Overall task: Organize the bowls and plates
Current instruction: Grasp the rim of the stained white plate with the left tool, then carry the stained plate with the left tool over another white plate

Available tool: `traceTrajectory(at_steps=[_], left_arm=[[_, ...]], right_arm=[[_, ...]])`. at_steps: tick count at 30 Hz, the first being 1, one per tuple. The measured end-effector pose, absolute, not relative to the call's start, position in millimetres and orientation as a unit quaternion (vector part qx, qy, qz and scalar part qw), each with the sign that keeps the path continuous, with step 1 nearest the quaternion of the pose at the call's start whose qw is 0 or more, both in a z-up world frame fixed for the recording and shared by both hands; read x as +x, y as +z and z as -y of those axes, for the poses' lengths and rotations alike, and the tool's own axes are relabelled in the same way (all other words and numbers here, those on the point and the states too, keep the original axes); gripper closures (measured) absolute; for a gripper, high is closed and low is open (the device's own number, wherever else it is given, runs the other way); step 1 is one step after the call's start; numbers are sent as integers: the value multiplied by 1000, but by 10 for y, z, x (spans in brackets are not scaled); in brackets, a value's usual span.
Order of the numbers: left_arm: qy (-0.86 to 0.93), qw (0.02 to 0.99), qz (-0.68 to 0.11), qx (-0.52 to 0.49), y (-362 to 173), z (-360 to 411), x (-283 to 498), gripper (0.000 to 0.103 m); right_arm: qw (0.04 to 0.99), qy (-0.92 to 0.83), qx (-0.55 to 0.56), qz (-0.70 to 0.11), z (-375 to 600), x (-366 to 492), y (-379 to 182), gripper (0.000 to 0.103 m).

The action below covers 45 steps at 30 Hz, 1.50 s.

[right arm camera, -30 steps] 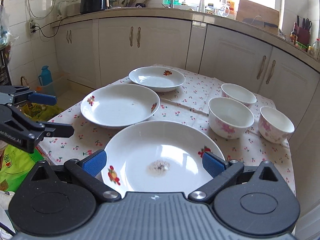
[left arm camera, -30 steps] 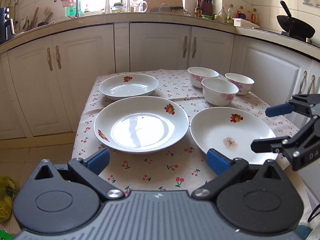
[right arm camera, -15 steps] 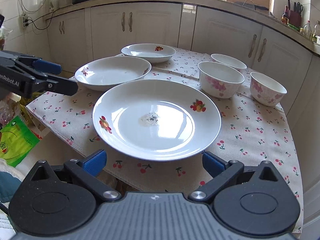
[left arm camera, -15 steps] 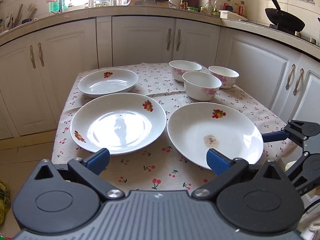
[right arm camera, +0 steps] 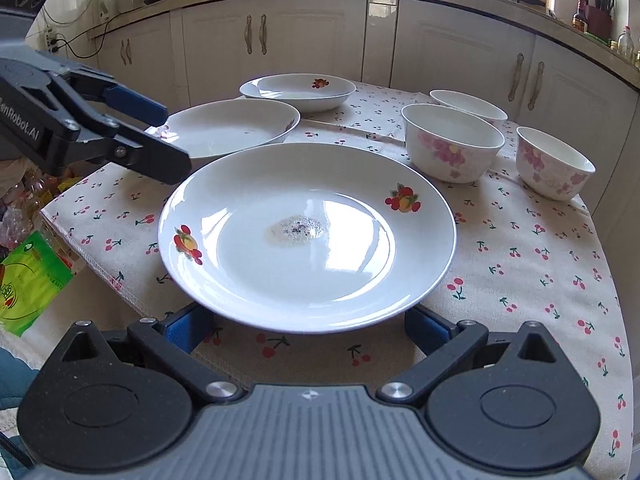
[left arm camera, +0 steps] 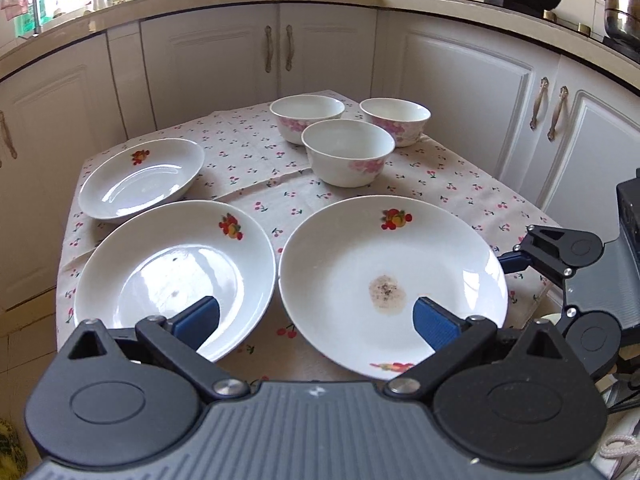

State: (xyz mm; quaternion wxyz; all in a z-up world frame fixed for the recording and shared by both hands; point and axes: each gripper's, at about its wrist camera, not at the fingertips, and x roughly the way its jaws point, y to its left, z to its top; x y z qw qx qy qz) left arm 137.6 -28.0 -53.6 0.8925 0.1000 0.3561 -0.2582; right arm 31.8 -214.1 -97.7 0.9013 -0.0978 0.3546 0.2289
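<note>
Grippers both closed in on dirty plate (right arm camera: 308,236) vs 1 s ago; right gripper (right arm camera: 306,330) wide open, empty, straddling rim. Left gripper (left arm camera: 316,320) open, empty too.

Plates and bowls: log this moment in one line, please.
left hand-held gripper: open, over near plates | right hand-held gripper: open, at stained plate near rim | three bowls unstacked | nothing held

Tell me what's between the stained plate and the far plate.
The middle plate sits between the stained plate and the far plate; the right wrist view shows it.
</note>
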Motion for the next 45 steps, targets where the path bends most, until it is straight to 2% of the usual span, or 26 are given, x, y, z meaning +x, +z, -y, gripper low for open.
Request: traceTrajectory(at_steps=[12, 22, 31, 45], left_arm=[[-344, 842, -387, 155, -569, 768, 2023, 1], [-404, 775, -451, 181, -741, 997, 2456, 3], [-431, 724, -501, 194, -838, 1083, 2627, 4], [-439, 687, -536, 219, -942, 1170, 2698, 5]], right_arm=[[912, 234, -92, -325, 2181, 289, -1032, 0], [907, 233, -94, -339, 2151, 327, -1004, 0], [906, 233, -94, -342, 2135, 335, -1001, 0], [902, 235, -95, -350, 2136, 367, -989, 0]])
